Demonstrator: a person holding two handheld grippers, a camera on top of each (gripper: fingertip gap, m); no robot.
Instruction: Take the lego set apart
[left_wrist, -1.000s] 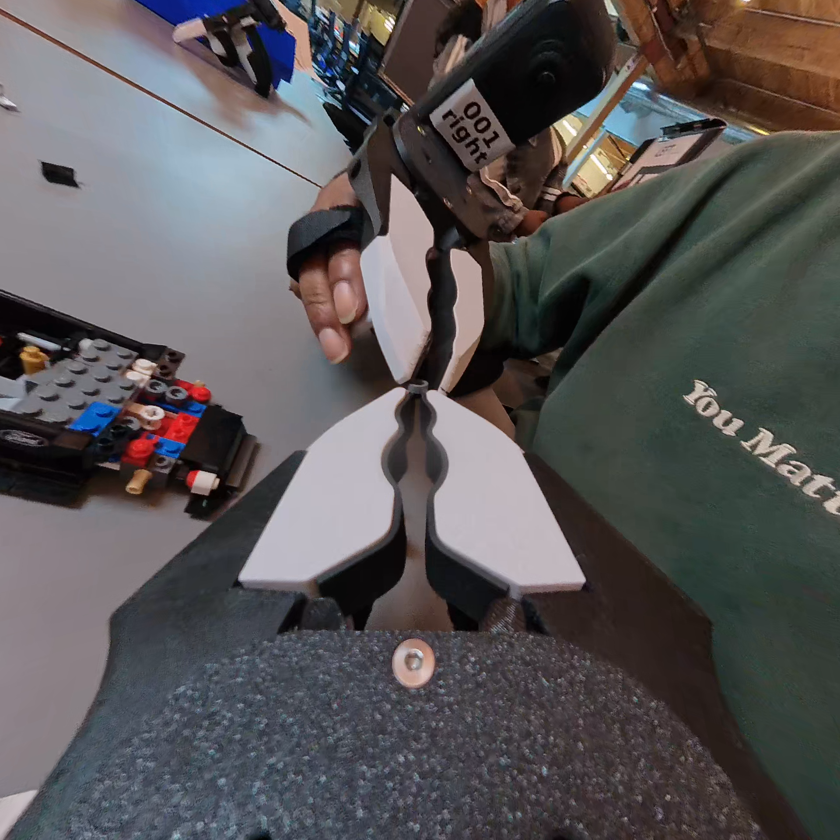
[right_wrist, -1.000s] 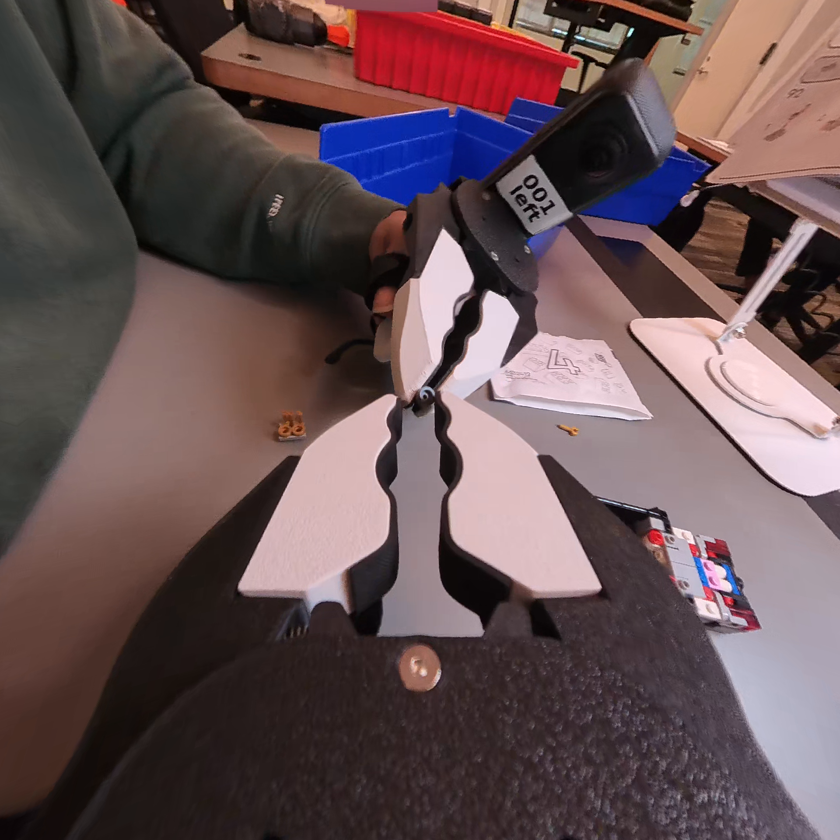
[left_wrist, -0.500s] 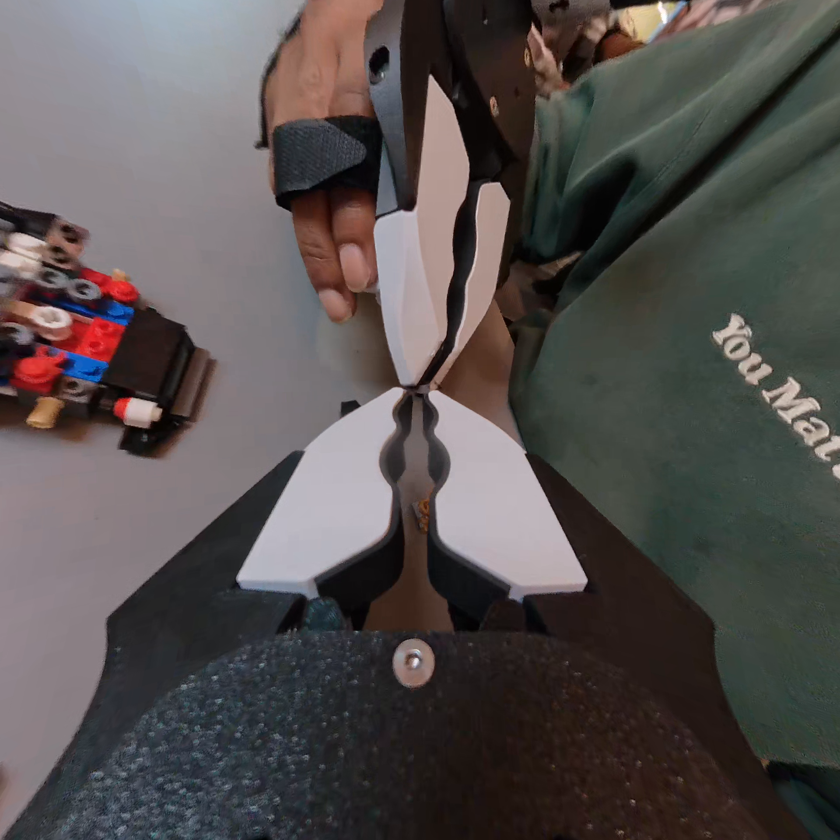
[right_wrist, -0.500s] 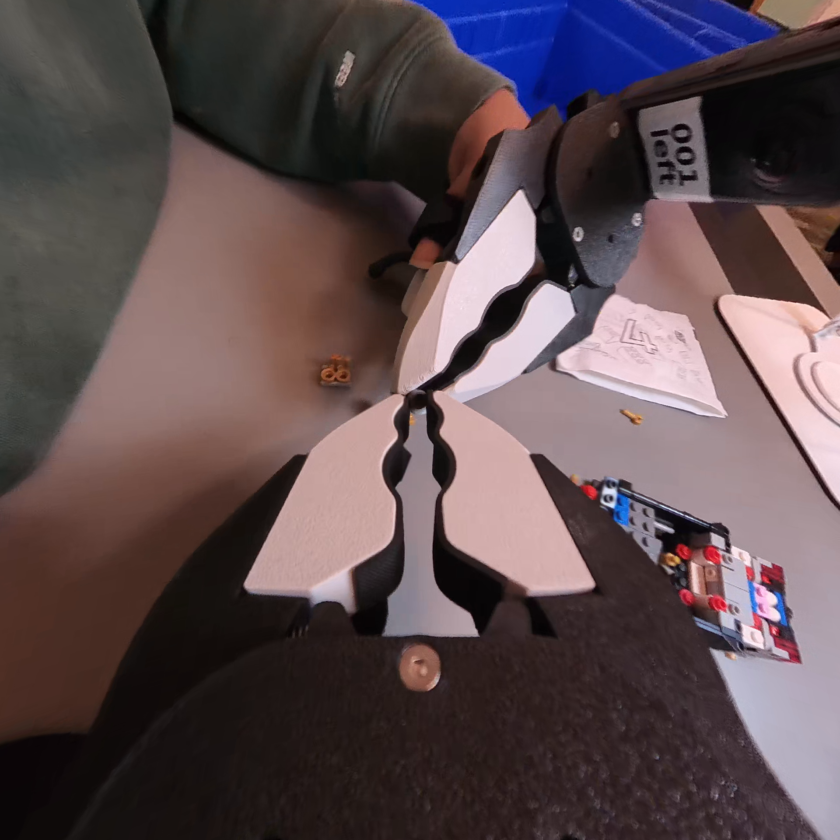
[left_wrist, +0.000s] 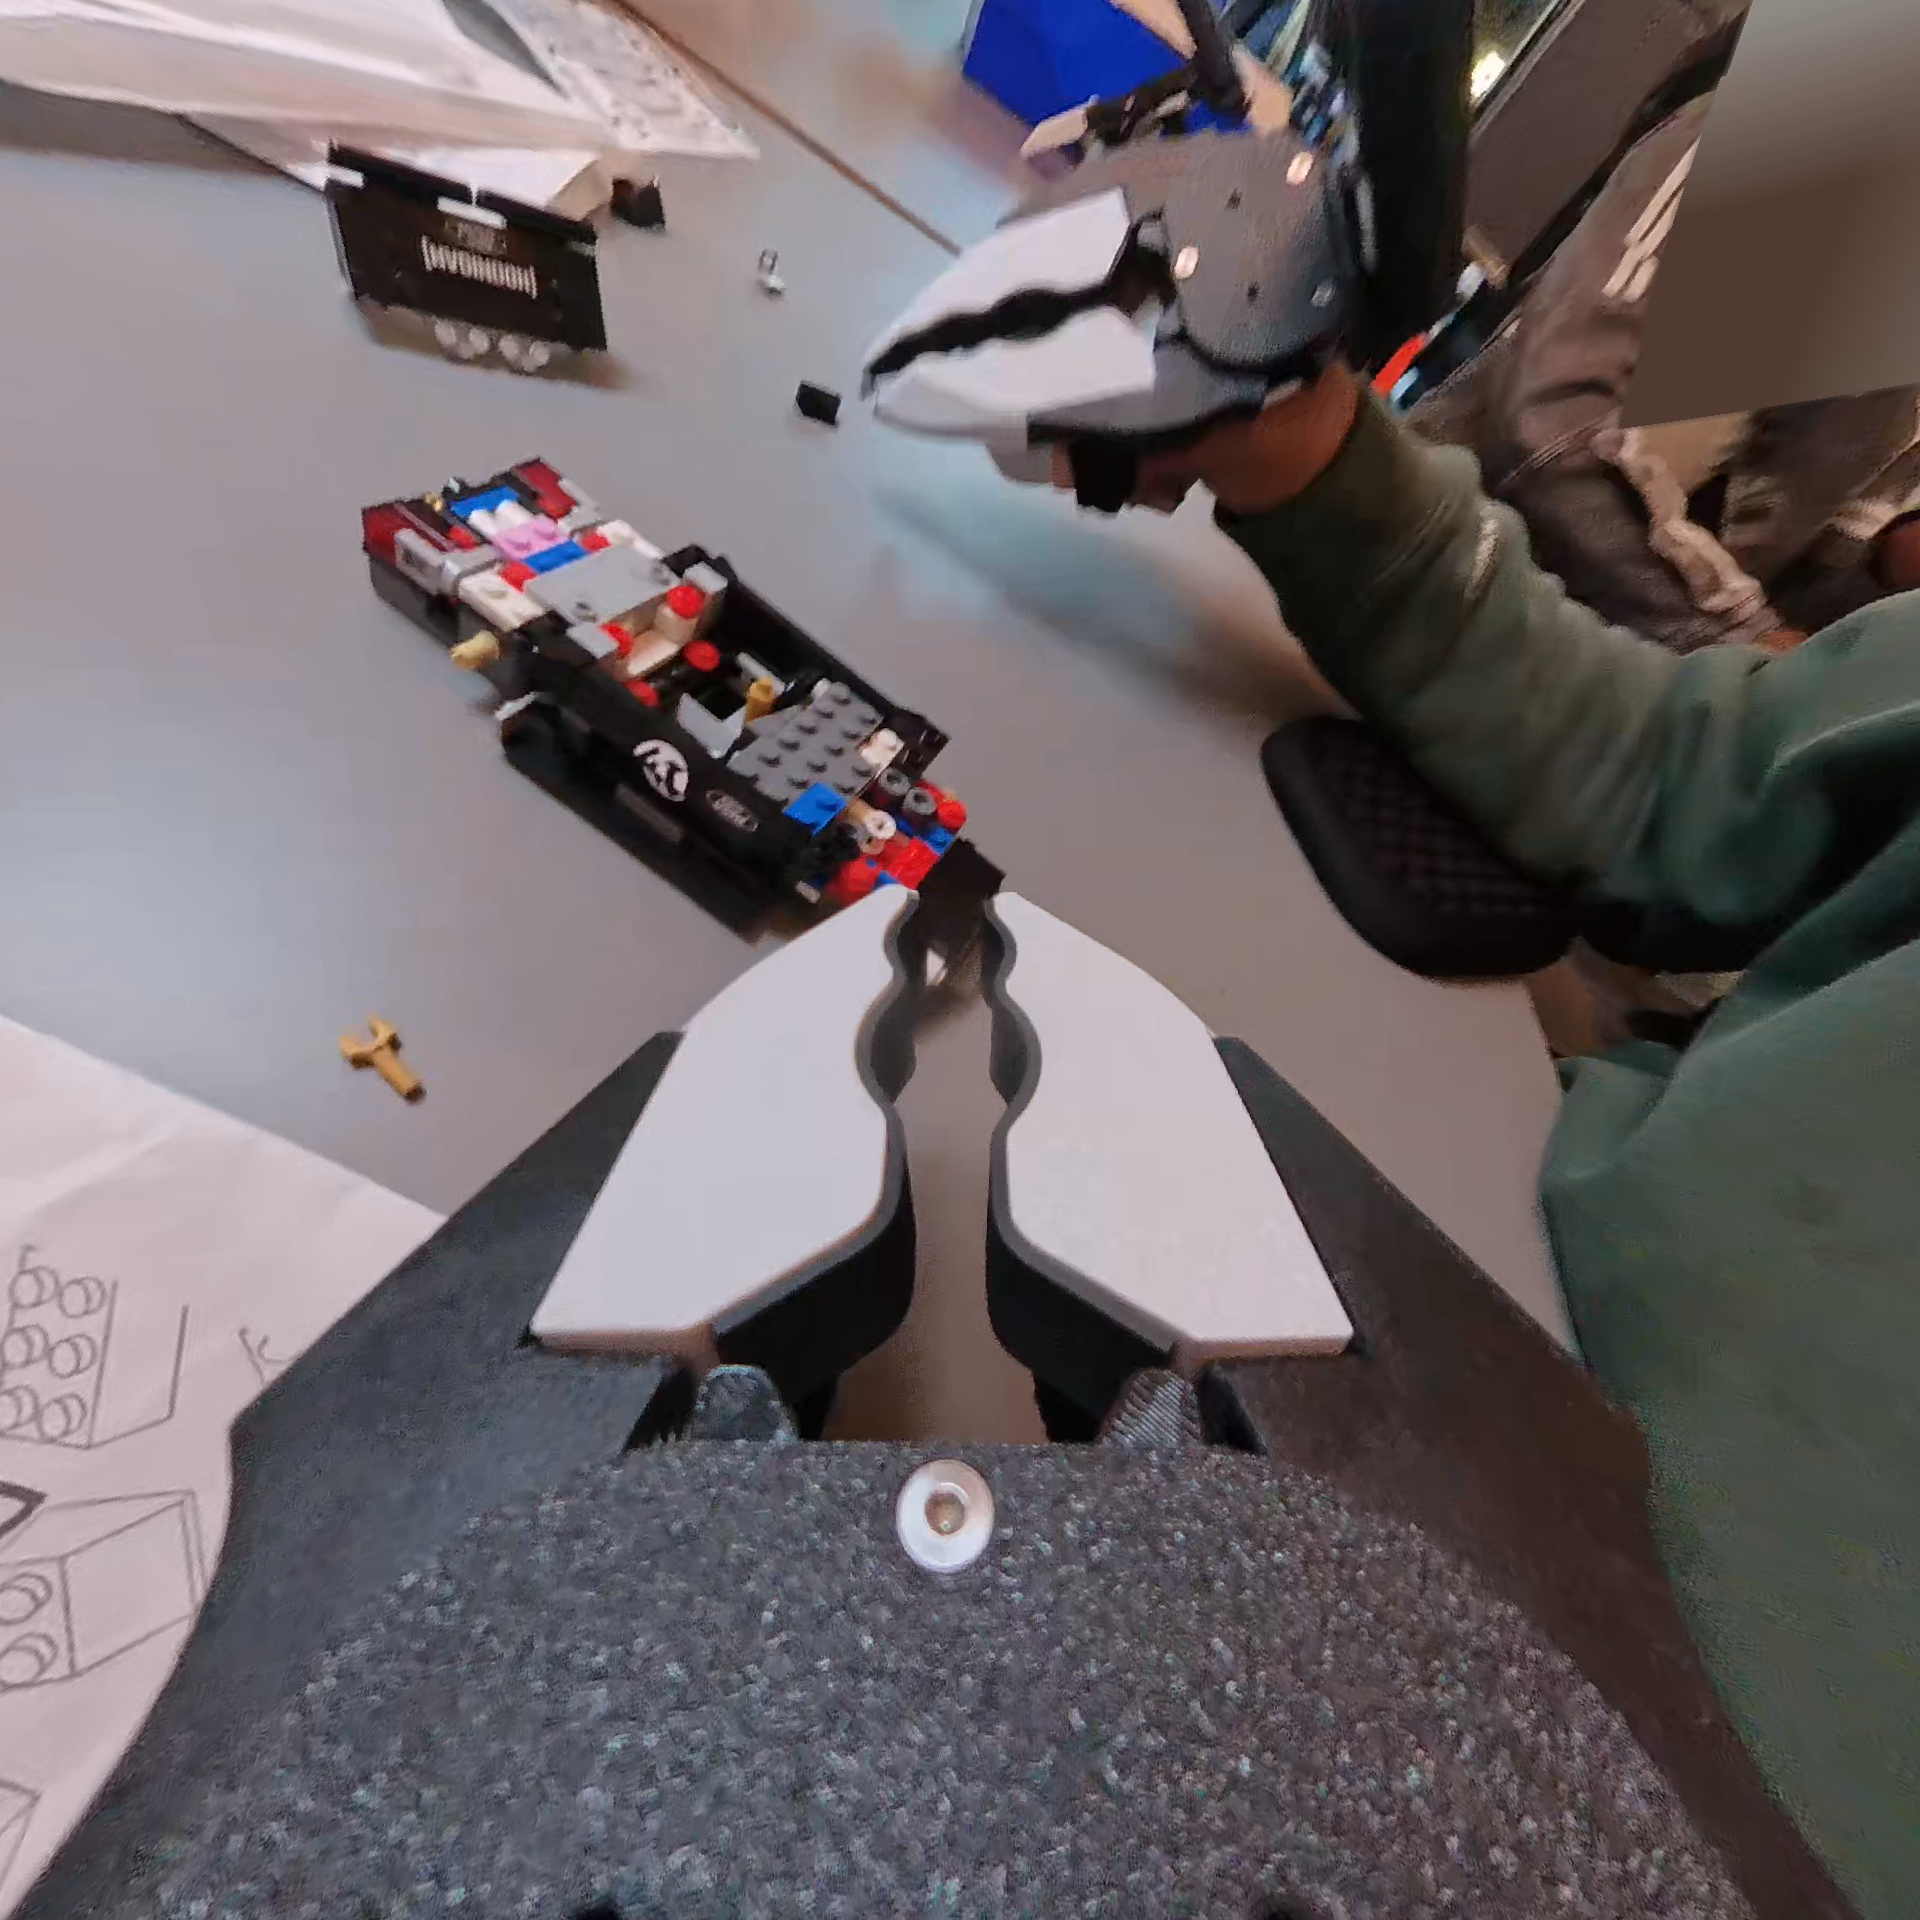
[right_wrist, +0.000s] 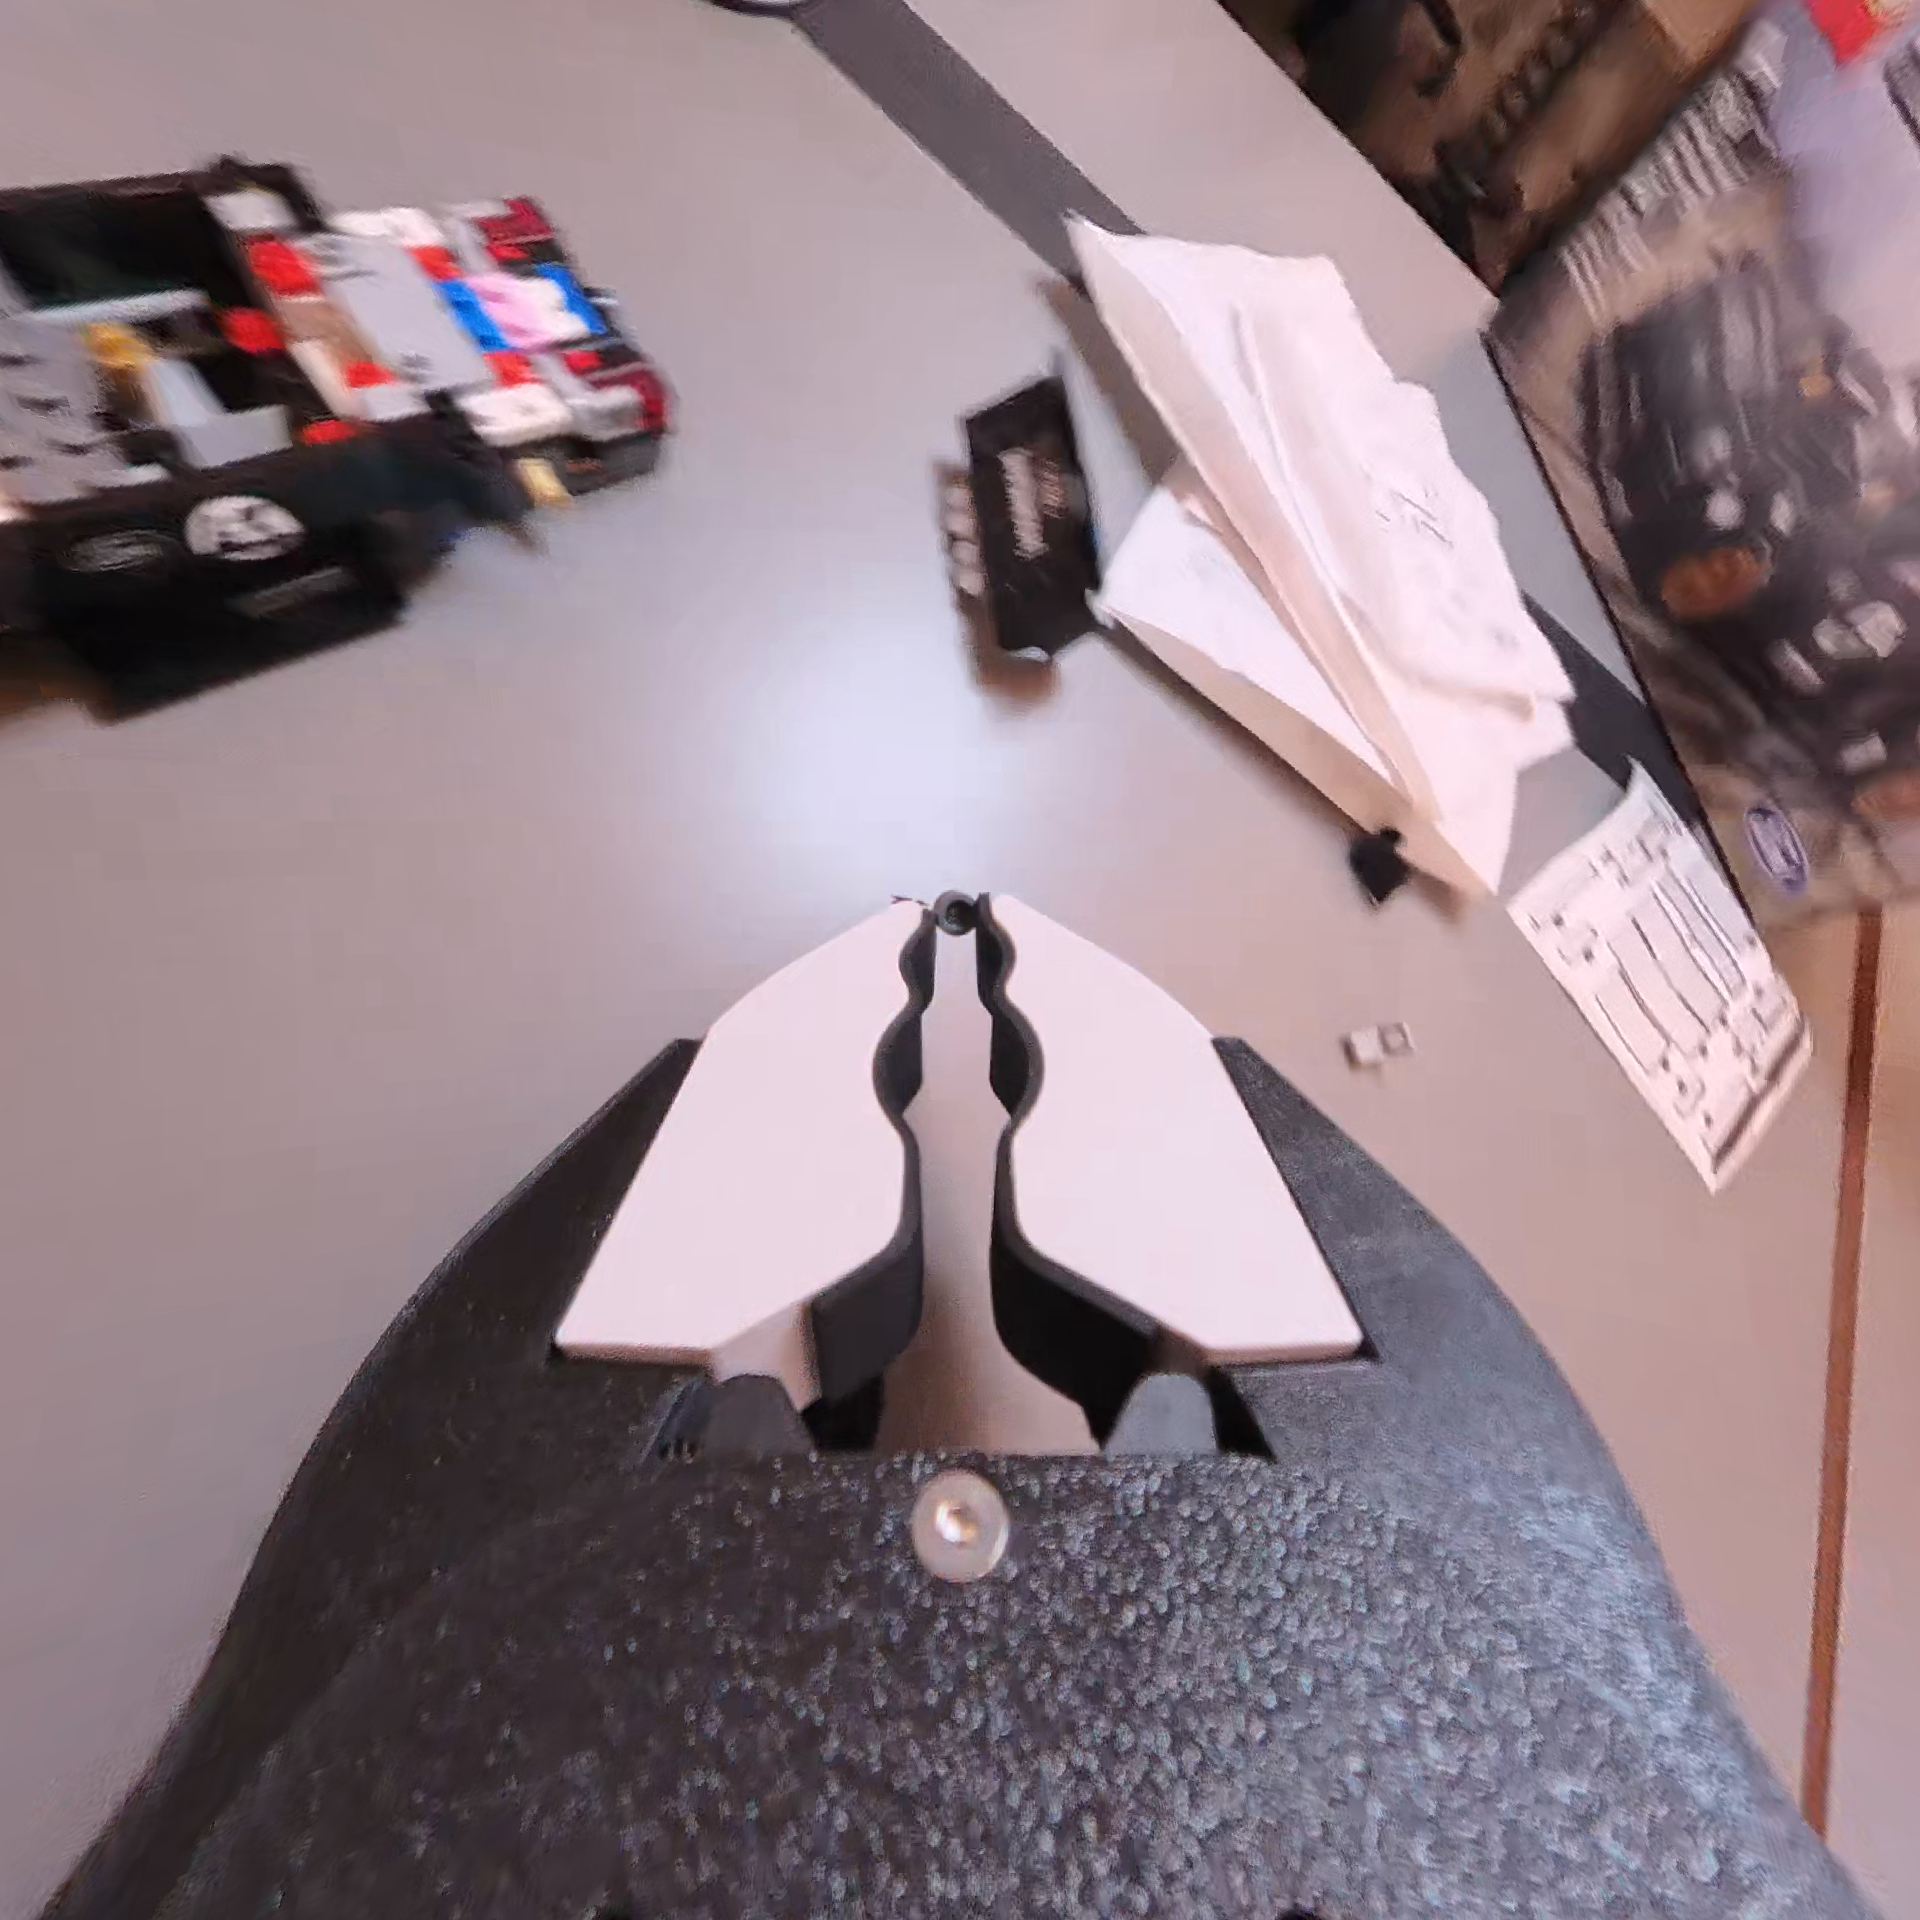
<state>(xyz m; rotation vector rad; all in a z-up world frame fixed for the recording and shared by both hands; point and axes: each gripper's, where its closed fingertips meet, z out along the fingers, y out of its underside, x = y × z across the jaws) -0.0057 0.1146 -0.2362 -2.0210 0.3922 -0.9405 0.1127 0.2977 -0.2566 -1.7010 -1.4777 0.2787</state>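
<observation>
Right gripper (right_wrist: 953, 906) pinching a tiny dark round piece (right_wrist: 953, 912), well right of the lego car (right_wrist: 260, 416).
Left gripper (left_wrist: 948, 914) slightly parted, empty; that barely-held piece could easily pop out and roll away.

grippers: 2 (left_wrist: 948, 914) (right_wrist: 954, 914) | lego car: 1 (left_wrist: 665, 675) | tan pin: 1 (left_wrist: 382, 1058) (loose)

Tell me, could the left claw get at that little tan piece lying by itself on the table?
Probably yes. The left claw looks empty and slightly parted, and the tan piece lies alone on bare grey table, with the lego car well clear of it.
</observation>
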